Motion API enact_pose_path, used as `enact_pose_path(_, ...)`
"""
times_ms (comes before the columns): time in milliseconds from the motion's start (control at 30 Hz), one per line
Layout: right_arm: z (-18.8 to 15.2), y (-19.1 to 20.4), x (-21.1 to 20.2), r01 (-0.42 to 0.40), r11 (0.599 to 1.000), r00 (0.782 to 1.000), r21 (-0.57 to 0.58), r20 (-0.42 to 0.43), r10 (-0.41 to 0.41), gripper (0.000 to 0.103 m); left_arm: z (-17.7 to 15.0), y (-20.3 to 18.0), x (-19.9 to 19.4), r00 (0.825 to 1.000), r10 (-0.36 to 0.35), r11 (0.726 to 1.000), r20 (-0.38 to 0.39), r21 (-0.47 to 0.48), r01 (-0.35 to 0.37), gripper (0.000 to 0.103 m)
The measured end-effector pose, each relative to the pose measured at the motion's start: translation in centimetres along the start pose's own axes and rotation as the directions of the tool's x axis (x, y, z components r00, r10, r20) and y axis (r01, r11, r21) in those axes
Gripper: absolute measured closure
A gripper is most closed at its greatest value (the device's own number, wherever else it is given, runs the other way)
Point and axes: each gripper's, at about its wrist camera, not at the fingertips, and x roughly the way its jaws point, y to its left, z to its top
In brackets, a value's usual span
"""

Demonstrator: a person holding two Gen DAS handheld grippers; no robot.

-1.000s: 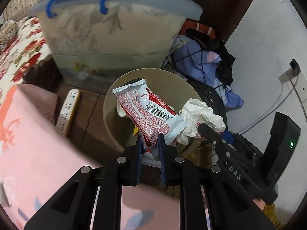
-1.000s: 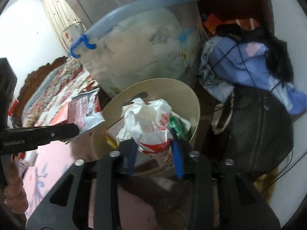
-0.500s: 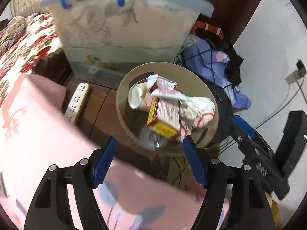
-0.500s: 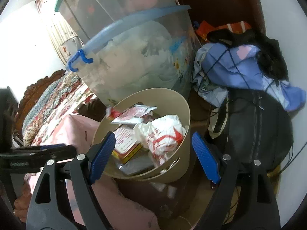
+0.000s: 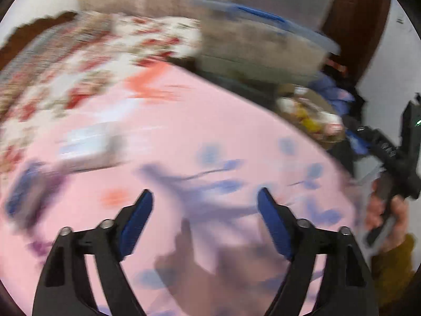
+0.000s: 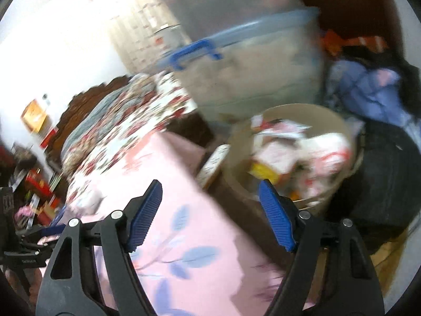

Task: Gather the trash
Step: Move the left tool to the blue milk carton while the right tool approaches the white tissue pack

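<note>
Pink bedding [image 5: 236,137] printed with blue leaves fills my left view, badly blurred, as my left tool [image 5: 205,210] hangs above it with its blue pads spread wide and nothing between them; its jaws have just been opening further. My right tool [image 6: 210,210] is likewise spread and empty, its jaws having just eased slightly closer, and it points across the corner of the pink bed toward the beige bin [image 6: 342,205] on the floor just beyond the bed's edge. The trash [image 6: 297,152] lies inside that bin: white-and-red wrappers, crumpled white plastic and a yellow-edged box heaped near the rim. Behind the bin stands a large translucent storage tub [image 6: 252,79] with a blue lid and clip handle. To its right, purple and black clothes [image 6: 368,89] lie piled over a dark bag [image 6: 389,179]. A white power strip [image 6: 213,163] lies on the floor between bed and bin. A floral red-and-white quilt [image 6: 126,121] covers the far bed. At the right edge of my left view, my right hand [image 5: 389,216] grips the other tool's black handle. A blurred pale packet [image 5: 86,144] rests on the pink bedding.
</note>
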Motion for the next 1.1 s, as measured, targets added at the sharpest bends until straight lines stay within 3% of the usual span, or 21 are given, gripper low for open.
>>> enact_pose_path(67,-0.6,2.5,0.7,-0.035,0.999,0.999,-0.031,-0.023,0.034,0.027,-1.3,3.5,-1.4,0.993,0.12,0.993,0.019,0.009,-0.12,0.012)
enact_pose_path(100,-1.0,4.2,1.2,-0.057,0.997,0.998,-0.052,-0.043,0.054,0.027,-1.9,5.5,-1.9,0.981,0.194,0.981,0.022,0.02,-0.194,0.011)
enact_pose_path(167,-1.5,6.3,2.0,-0.079,0.994,0.995,-0.081,-0.068,0.073,0.027,-2.9,9.2,-2.5,0.942,0.335,0.94,0.03,0.055,-0.336,0.009)
enact_pose_path(200,-2.0,8.0,2.7,-0.098,0.99,0.992,-0.104,-0.093,0.089,0.027,-3.4,11.4,-2.5,0.912,0.409,0.907,0.034,0.093,-0.41,0.009)
enact_pose_path(300,-3.1,12.0,4.7,-0.171,0.974,0.974,-0.151,-0.171,0.145,0.026,-3.8,15.7,-1.8,0.867,0.498,0.853,0.025,0.166,-0.494,0.009)
enact_pose_path(400,-3.8,17.2,7.6,-0.297,0.925,0.935,-0.238,-0.267,0.232,0.021,-3.9,18.9,-0.9,0.879,0.476,0.859,0.016,0.203,-0.469,0.009)
enact_pose_path(533,-5.0,24.7,12.4,-0.376,0.822,0.907,-0.428,-0.351,0.232,0.007,-3.3,20.6,0.9,0.893,0.45,0.869,0.007,0.23,-0.439,0.009)
enact_pose_path(633,-5.8,29.0,16.1,-0.383,0.739,0.904,-0.554,-0.389,0.177,0.004,-2.8,21.2,2.4,0.901,0.434,0.88,-0.011,0.221,-0.421,0.009)
enact_pose_path(700,-6.4,31.5,18.8,-0.365,0.681,0.914,-0.635,-0.384,0.131,0.004,-2.8,21.7,3.1,0.911,0.412,0.893,-0.028,0.209,-0.397,0.009)
enact_pose_path(800,-6.7,33.1,21.8,-0.359,0.616,0.917,-0.701,-0.387,0.094,0.004,-3.2,22.2,4.1,0.92,0.388,0.908,-0.056,0.196,-0.371,0.009)
enact_pose_path(933,-7.0,33.1,24.2,-0.412,0.604,0.878,-0.682,-0.474,0.064,0.005,-3.7,23.1,4.7,0.934,0.349,0.93,-0.08,0.149,-0.335,0.009)
enact_pose_path(967,-7.1,32.9,24.4,-0.414,0.609,0.871,-0.677,-0.488,0.05,0.013,-3.7,23.4,4.7,0.938,0.337,0.937,-0.088,0.128,-0.324,0.011)
enact_pose_path(1000,-7.1,32.5,24.1,-0.403,0.618,0.878,-0.675,-0.476,0.053,0.016,-3.8,23.7,4.7,0.944,0.315,0.947,-0.095,0.101,-0.306,0.015)
enact_pose_path(1033,-7.0,32.5,24.0,-0.408,0.635,0.874,-0.656,-0.482,0.064,0.022,-3.8,23.8,4.5,0.946,0.31,0.949,-0.093,0.082,-0.303,0.028)
enact_pose_path(1100,-7.3,32.0,22.9,-0.415,0.661,0.868,-0.625,-0.491,0.081,0.027,-4.0,23.5,4.4,0.939,0.332,0.942,-0.09,0.085,-0.325,0.035)
